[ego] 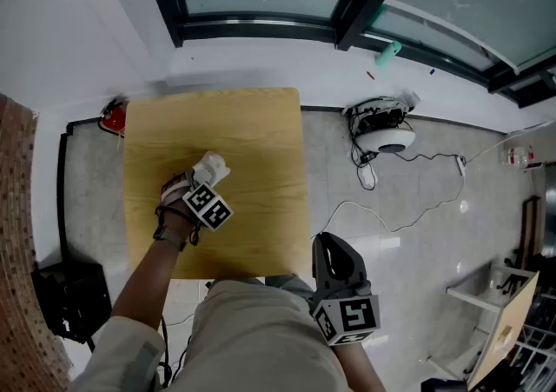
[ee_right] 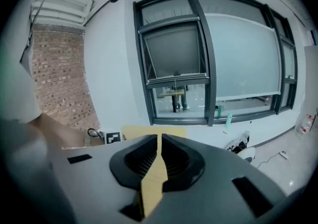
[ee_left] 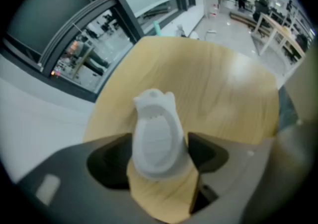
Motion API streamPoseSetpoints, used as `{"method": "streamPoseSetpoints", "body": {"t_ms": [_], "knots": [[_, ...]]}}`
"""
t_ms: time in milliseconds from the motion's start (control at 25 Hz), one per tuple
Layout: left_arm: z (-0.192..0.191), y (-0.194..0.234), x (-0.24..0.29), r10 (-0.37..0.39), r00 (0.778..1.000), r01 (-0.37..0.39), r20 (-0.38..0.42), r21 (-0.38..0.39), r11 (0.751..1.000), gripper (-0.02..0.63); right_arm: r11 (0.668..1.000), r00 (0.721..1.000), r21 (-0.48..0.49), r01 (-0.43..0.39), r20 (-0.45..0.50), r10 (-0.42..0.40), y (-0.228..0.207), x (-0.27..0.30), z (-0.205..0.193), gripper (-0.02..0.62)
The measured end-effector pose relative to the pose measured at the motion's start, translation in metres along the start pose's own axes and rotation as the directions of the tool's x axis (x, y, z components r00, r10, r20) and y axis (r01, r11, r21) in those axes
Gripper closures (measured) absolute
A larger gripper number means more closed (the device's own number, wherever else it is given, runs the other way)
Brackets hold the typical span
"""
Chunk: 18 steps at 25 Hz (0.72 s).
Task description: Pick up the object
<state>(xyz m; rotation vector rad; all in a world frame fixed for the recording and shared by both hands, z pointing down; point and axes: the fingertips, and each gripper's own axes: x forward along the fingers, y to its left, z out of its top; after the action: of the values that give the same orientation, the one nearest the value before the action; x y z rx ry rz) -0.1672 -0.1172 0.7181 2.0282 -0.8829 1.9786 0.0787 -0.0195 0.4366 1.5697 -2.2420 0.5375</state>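
Left gripper (ee_left: 159, 157) clamped on a rounded white plastic object (ee_left: 155, 133) over a square light-wood table (ego: 252, 138), right gripper (ee_right: 159, 157) jaws pressed together, empty

left claw (ego: 208, 177): tilted steeply down, clamped on white object (ee_left: 155, 136) | right claw (ego: 330, 251): jaws together, empty

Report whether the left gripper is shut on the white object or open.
Shut on it: the left gripper has both jaws pressed against the sides of the white object, which stands between them.
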Motion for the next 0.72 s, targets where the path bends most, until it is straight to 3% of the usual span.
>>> {"method": "streamPoseSetpoints", "body": {"t_ms": [200,240,560,720], "knots": [[-0.005,0.018,0.046,0.068,0.991,-0.048,-0.113,0.174,0.984,0.202,1.0,1.0,0.0,0.003,-0.017,-0.003,0.005,0.016,-0.003,0.566],[-0.005,0.021,0.05,0.063,0.989,-0.037,-0.132,0.193,0.98,0.231,1.0,1.0,-0.001,0.003,-0.022,-0.003,0.005,0.019,-0.003,0.566],[-0.005,0.046,0.07,-0.077,0.968,0.116,-0.239,0.154,0.981,0.015,1.0,0.998,-0.01,-0.018,-0.06,0.018,0.008,0.03,-0.011,0.566],[-0.006,0.048,0.077,-0.103,0.952,0.15,-0.288,0.146,0.978,0.011,1.0,0.998,-0.009,-0.014,-0.068,0.014,0.006,0.031,-0.015,0.566]]}}
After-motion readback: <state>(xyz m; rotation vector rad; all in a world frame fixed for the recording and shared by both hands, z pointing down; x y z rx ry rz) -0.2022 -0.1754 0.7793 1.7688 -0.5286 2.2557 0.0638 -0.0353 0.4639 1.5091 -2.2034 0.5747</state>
